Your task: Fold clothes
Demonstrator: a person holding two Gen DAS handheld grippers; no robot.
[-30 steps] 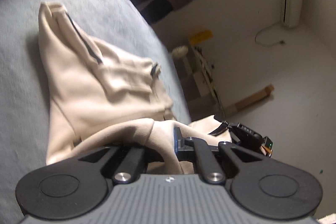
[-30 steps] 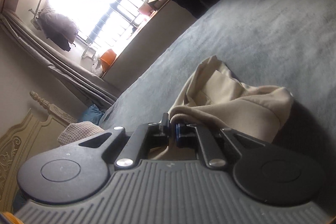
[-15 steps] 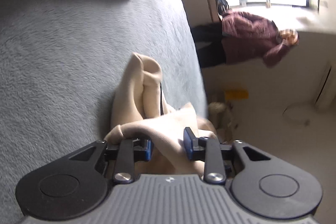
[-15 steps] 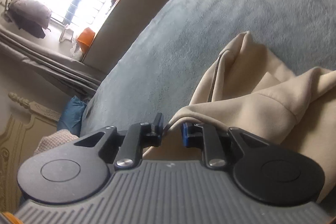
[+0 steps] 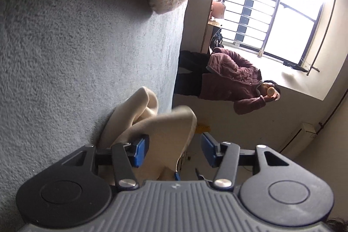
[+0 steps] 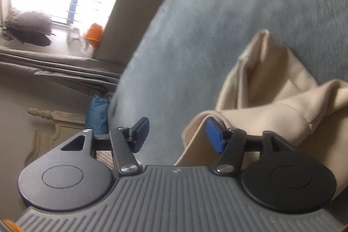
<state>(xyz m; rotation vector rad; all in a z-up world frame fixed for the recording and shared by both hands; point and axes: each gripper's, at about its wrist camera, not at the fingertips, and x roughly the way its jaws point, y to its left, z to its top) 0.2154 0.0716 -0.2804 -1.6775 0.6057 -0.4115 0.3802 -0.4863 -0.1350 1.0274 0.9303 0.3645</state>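
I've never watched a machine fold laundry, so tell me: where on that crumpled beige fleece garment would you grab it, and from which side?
Probably the thick rolled hem of the crumpled beige fleece garment, approached from the open grey bedspread side. That edge stands raised off the bed, so a finger could slip under it. The left gripper and right gripper have just been opening; both stand open, cloth loose between the left's jaws.

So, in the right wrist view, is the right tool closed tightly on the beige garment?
No, the right tool stands open, and the beige garment lies by one pad only, unpinched.
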